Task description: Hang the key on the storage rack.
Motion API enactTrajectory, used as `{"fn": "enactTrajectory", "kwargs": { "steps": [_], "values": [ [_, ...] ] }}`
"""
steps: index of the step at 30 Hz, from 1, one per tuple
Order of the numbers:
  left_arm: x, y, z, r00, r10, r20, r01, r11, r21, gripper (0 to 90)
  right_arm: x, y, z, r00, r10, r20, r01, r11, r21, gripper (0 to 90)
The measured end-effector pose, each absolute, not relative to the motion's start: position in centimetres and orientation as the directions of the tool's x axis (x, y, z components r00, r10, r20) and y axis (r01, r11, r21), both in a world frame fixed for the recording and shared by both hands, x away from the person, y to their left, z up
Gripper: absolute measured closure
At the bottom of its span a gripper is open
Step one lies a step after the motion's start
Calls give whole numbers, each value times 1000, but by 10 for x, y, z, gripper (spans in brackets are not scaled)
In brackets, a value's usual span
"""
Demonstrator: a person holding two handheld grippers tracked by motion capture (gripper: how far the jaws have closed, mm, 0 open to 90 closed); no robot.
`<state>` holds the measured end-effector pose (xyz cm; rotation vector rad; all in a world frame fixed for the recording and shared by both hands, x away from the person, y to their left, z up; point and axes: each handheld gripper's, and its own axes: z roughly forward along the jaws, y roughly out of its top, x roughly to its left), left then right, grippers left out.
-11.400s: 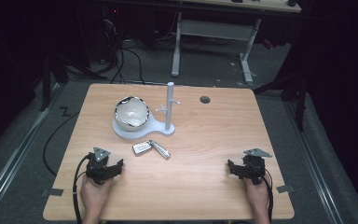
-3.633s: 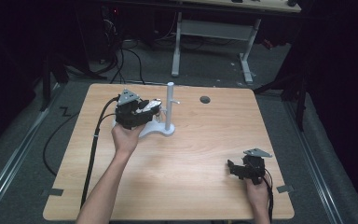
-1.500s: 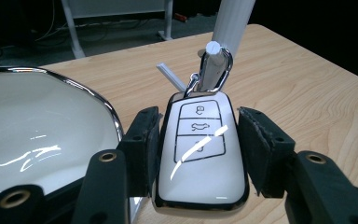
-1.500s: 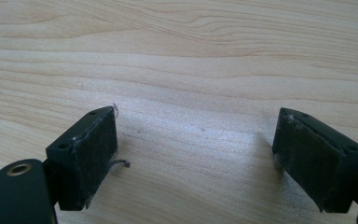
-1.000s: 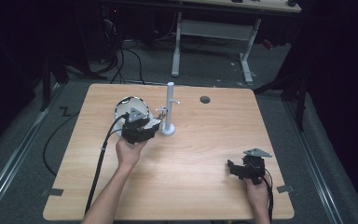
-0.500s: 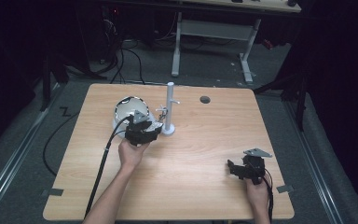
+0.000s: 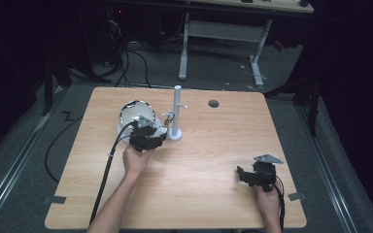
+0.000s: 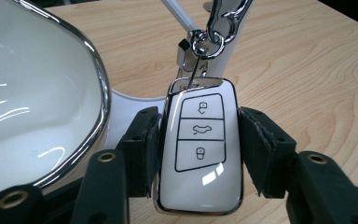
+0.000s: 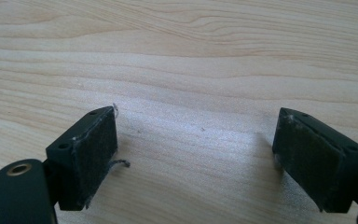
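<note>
The left claw (image 8: 198,154) grips the glossy white three-button car key fob (image 8: 199,144) at centre frame, its keyring by the white peg stand (image 7: 177,112). The right claw (image 9: 196,158) lies slack on the wooden worktop (image 7: 213,160), lower right. The smooth fob could slip.

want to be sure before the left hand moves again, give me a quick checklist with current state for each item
1. Left gripper jaws on both sides of the white, chrome-edged car key fob: ok.
2. Fob's silver key ring and clasp hooked on the white post stand: cannot tell; the clasp runs out of frame.
3. Fob clear of the white chrome-rimmed bowl: ok, bowl sits beside it.
4. Right gripper open, nothing between its jaws: ok.
5. Right gripper resting apart from the stand on the wooden table: ok.
</note>
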<state>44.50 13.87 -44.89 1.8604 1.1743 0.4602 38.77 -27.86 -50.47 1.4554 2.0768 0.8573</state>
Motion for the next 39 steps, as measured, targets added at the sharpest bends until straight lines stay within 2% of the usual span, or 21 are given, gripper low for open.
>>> {"fn": "enactTrajectory", "kwargs": {
  "steps": [11,39],
  "values": [
    [443,142,-453,482,865,-137,557,-182,811,442,388,-279,-505,-334,942,-17,656,246,714,140],
    [418,167,-434,476,865,-160,523,-132,842,435,388,-279,-505,-334,942,-18,655,246,714,140]
  ]
}}
